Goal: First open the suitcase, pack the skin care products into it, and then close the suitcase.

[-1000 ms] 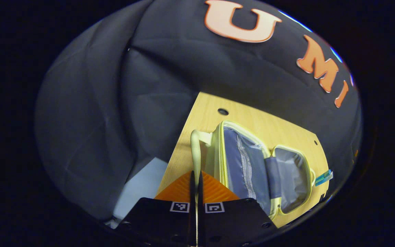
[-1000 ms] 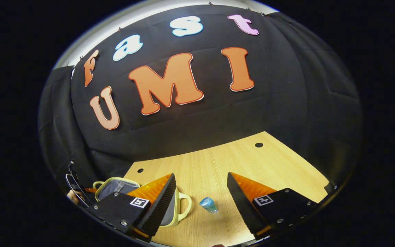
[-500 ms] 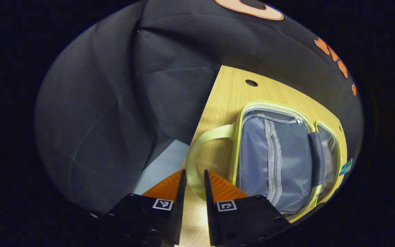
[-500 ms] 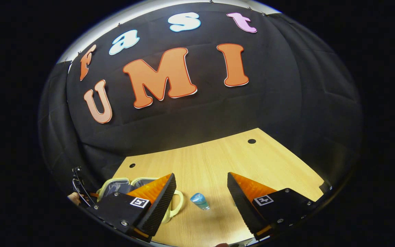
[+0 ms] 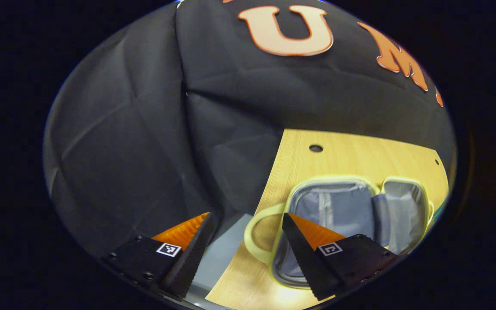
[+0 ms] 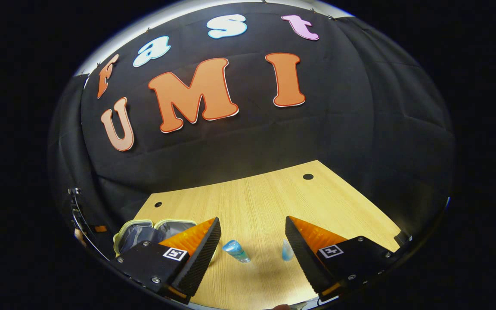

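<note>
A pale yellow suitcase (image 5: 338, 206) with grey-blue lining lies flat and open on the wooden table (image 5: 351, 155). Its handle loop (image 5: 254, 234) points toward my left gripper (image 5: 246, 217), which is open and holds nothing; the handle shows just beyond the gap. In the right gripper view my right gripper (image 6: 252, 220) is open above the table (image 6: 265, 198). A small blue bottle (image 6: 236, 251) lies on its side below the gap. A second small blue item (image 6: 287, 250) peeks out beside the right finger. The suitcase (image 6: 144, 230) sits at the lower left, partly behind the left finger.
The table's left edge (image 5: 274, 181) runs close to the suitcase handle, with pale floor (image 5: 226, 254) below it. Black cloth walls stand behind and beside the table. Small round holes (image 6: 308, 176) mark the tabletop near its far corners.
My left gripper, shut at the suitcase handle a second ago, has opened wide and drawn back; the suitcase now lies flat open. The right view shifted, and the second blue item came into sight.
</note>
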### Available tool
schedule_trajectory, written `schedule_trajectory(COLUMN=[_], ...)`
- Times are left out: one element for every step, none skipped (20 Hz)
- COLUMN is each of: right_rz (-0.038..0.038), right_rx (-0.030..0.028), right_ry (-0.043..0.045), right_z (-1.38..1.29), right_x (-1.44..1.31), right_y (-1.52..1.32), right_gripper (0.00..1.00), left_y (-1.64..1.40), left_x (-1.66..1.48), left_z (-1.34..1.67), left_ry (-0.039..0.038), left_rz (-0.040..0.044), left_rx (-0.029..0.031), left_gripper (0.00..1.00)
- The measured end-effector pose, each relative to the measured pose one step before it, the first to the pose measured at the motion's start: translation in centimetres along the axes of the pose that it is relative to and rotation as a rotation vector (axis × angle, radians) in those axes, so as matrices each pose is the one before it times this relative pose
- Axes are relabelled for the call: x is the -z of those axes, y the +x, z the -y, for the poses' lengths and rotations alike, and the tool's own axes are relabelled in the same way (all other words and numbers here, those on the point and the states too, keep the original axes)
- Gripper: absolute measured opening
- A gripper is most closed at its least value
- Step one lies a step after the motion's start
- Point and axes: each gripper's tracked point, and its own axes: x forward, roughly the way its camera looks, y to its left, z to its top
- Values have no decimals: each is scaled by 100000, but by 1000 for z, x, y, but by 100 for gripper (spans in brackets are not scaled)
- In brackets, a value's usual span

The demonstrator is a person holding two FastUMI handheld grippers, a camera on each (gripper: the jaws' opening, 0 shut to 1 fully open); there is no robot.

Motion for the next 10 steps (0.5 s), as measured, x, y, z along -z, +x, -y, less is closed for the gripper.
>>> schedule_trajectory(right_rz=[-266, 103, 46, -703, -687, 18, 454, -44, -339, -855], right_rx=[-719, -1265, -1106, -490, -689, -1465, -1446, -452, -663, -899], right_ry=[-614, -544, -1063, -1348, -504, 549, 475, -123, -618, -651], right_z=[238, 256, 350, 545, 703, 539, 443, 796, 1046, 917], right_x=[127, -55, -18, 22, 35, -210, -265, -123, 151, 86], right_y=[-11, 95, 233, 255, 262, 42, 82, 23, 76, 32], right_gripper=[95, 95, 95, 95, 95, 95, 95, 95, 95, 95], left_y=[-1890, -2159, -2398, -2347, -1910, -1698, -1547, -1251, -871, -373], left_x=[-2071, -1893, -2229, -1806, -1359, -1690, -1496, -1465, -1205, -881], left_z=[495, 1465, 1927, 2576, 2444, 2305, 2739, 2957, 3063, 2832], left_ry=[-1678, -2303, -3208, -2532, -1847, -1963, -1632, -1321, -480, -306], left_rz=[5125, 5086, 5320, 3660, 3148, 4497, 4359, 4197, 3384, 2451], left_rx=[-2888, 1307, 3061, 3930, 2869, 2401, 3722, 3485, 3530, 2354], left_gripper=[100, 99, 99, 99, 99, 99, 99, 99, 99, 99])
